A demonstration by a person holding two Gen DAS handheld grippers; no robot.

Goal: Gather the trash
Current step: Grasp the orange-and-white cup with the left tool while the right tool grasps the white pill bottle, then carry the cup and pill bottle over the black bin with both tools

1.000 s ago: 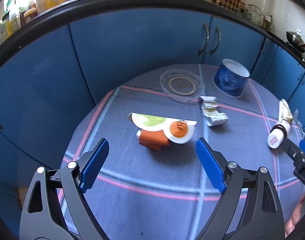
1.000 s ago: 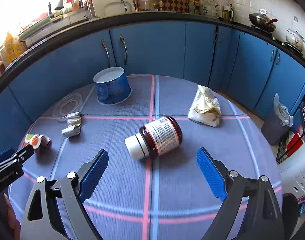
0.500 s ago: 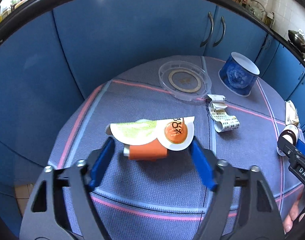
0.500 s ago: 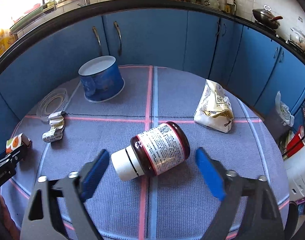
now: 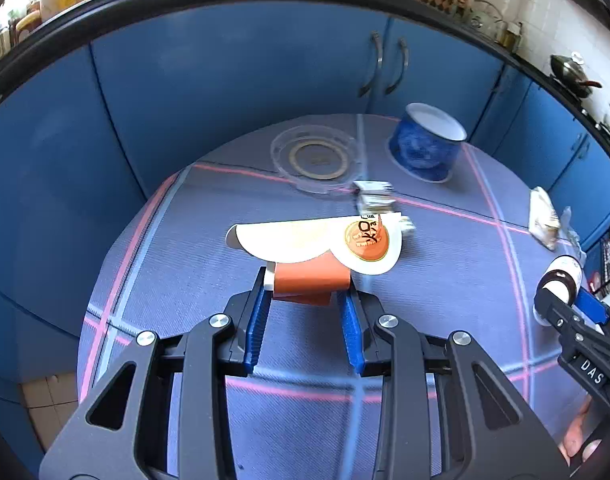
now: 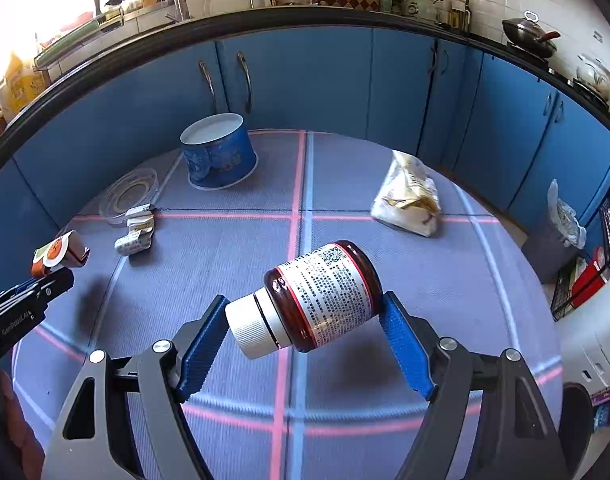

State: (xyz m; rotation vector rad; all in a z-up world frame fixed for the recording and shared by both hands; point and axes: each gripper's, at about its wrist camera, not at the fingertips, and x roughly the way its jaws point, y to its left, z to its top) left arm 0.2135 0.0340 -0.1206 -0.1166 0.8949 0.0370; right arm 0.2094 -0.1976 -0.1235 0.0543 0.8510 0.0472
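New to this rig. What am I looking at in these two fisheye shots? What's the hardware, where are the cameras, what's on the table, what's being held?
There is no robot arm: a person holds a two-finger clamp in each hand, with a camera on each looking along its blue fingers. In the left view, the left gripper is shut on an orange cup with a peeled lid. In the right view, the right gripper is shut on a brown pill bottle. On the round table lie a blue paper tub, a clear plastic lid, a crumpled wrapper and a crumpled bag.
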